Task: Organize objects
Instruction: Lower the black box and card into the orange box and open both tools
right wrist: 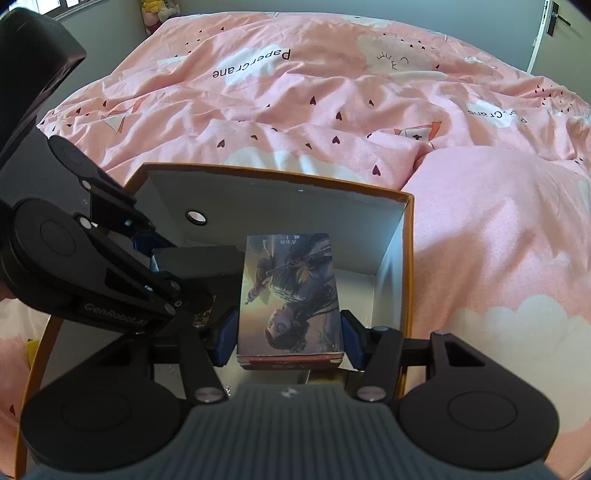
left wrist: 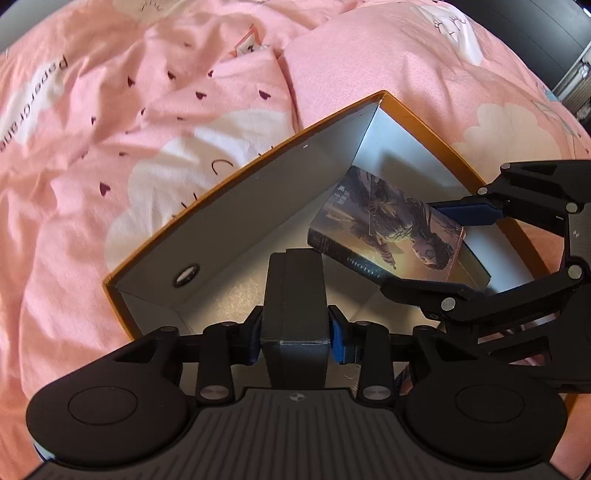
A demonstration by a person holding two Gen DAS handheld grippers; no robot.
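An open cardboard box (left wrist: pixel 236 173) (right wrist: pixel 277 171), orange outside and white inside, lies on the bed. My left gripper (left wrist: pixel 294 339) (right wrist: pixel 159 262) points down into it. A dark rectangular box (left wrist: pixel 293 295) (right wrist: pixel 199 264) stands between its blue pads, which sit just off the box's sides, so the jaws are open. My right gripper (right wrist: pixel 288 341) (left wrist: pixel 443 254) is shut on a picture box (right wrist: pixel 290 291) (left wrist: pixel 391 225) printed with a figure. It holds that box tilted inside the cardboard box, right of the dark one.
A rumpled pink duvet (right wrist: pixel 332 92) with hearts and clouds surrounds the box, bulging into a mound (right wrist: pixel 480 221) on the right. A small pink card (left wrist: pixel 249 40) (right wrist: pixel 417 134) lies in the folds beyond. Plush toys (right wrist: pixel 159 11) sit at the far wall.
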